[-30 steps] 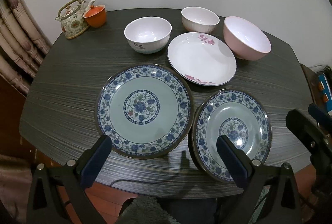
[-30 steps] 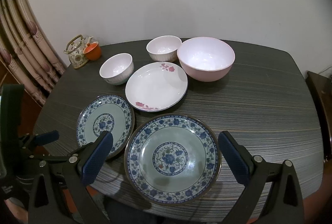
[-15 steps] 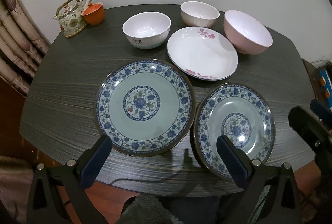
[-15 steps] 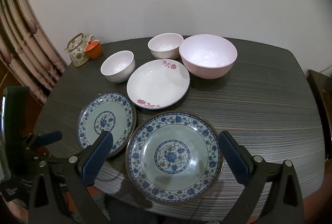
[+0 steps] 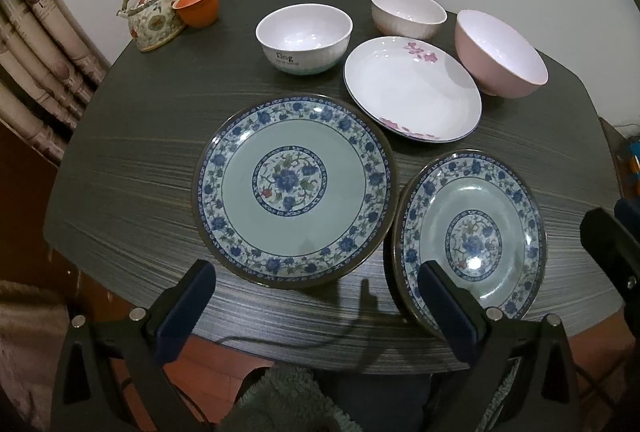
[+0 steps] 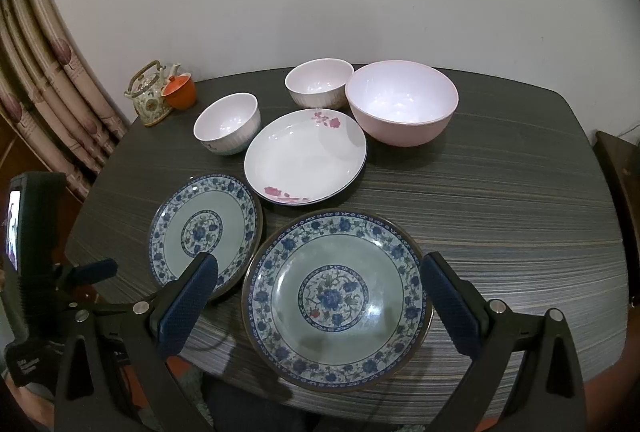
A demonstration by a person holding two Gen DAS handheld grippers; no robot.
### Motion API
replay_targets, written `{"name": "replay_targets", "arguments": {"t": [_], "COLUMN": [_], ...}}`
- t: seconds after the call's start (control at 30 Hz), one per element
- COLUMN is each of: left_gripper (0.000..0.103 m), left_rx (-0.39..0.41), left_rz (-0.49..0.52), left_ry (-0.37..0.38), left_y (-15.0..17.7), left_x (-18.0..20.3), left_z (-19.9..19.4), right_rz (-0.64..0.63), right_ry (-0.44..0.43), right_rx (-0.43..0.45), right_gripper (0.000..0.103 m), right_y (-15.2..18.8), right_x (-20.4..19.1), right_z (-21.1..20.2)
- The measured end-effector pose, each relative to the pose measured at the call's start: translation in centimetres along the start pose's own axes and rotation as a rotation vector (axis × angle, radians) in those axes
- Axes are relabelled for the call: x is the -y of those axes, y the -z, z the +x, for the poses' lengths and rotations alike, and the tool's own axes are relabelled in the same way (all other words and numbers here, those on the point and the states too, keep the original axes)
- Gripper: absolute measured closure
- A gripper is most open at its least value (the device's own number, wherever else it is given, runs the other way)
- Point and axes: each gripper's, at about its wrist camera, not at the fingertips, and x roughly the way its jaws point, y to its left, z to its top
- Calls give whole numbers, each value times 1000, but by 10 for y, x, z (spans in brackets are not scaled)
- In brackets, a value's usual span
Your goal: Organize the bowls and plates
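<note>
Three plates and three bowls lie on the dark table (image 6: 500,191), none stacked. Two blue plates sit at the near edge, the left one (image 5: 294,187) and the right one (image 6: 338,298) almost rim to rim; the white plate (image 6: 306,155) lies behind them, and the bowls behind that: a lettered bowl (image 5: 304,37), a ribbed bowl (image 6: 318,87) and a big pink bowl (image 6: 402,107).

The left gripper (image 5: 316,306) and right gripper (image 6: 320,300) both hover with jaws wide apart, holding nothing.

All the pieces look glazed, so probably stiff, slick, fairly heavy and easily chipped. The plates lie flat, so a pinch on the raised rim seems the only hold, likely at the near edge. The bowls offer a wall to grip, one finger inside and one outside.
</note>
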Motion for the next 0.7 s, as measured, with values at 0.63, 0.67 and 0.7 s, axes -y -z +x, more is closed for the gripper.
{"name": "replay_targets", "arguments": {"t": [0.63, 0.67, 0.7], "left_gripper": [0, 0, 0], "left_rx": [1, 1, 2], "left_rz": [-6, -6, -6], "left_ry": [8, 9, 10], "left_y": [-2, -2, -2], "left_x": [1, 1, 1], "left_z": [-2, -2, -2], "right_rz": [-6, -7, -8], "right_ry": [-3, -3, -3], "right_rx": [-14, -14, -14], "right_gripper": [3, 3, 3], "right_y": [1, 0, 1], "right_x": [-4, -4, -5], "right_z": [0, 0, 0]}}
